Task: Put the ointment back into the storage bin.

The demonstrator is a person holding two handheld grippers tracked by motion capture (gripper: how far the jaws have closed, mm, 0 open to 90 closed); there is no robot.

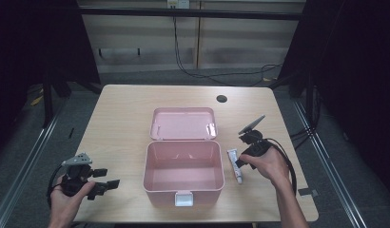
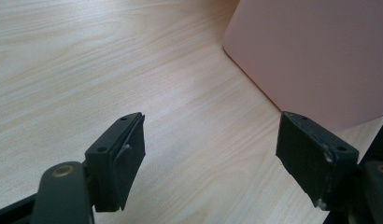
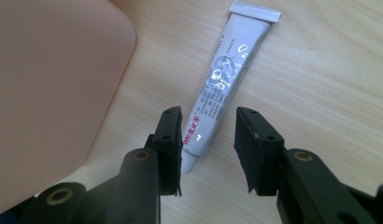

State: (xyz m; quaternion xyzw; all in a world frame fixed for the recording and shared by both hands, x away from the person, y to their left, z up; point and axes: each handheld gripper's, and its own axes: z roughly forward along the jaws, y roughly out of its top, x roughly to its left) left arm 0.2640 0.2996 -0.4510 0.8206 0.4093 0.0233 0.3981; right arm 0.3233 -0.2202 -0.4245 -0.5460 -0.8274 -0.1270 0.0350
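A pink box [image 1: 183, 173] stands open at the table's middle, its lid [image 1: 184, 123] lying flat behind it. A white tube [image 1: 235, 165] lies on the table just right of the box. My right gripper [image 1: 239, 161] is over the tube, jaws open. In the right gripper view the white tube [image 3: 222, 79] runs between the open jaws of the right gripper [image 3: 208, 142], its cap end near the left one. My left gripper [image 1: 106, 184] is open near the table's front left. In the left gripper view the left gripper [image 2: 210, 156] holds nothing, with the pink box [image 2: 315, 56] ahead.
The wooden table [image 1: 121, 123] has a dark round hole [image 1: 221, 99] at its back right. A latch [image 1: 183, 198] hangs on the box's front wall. Cables trail on the floor behind the table.
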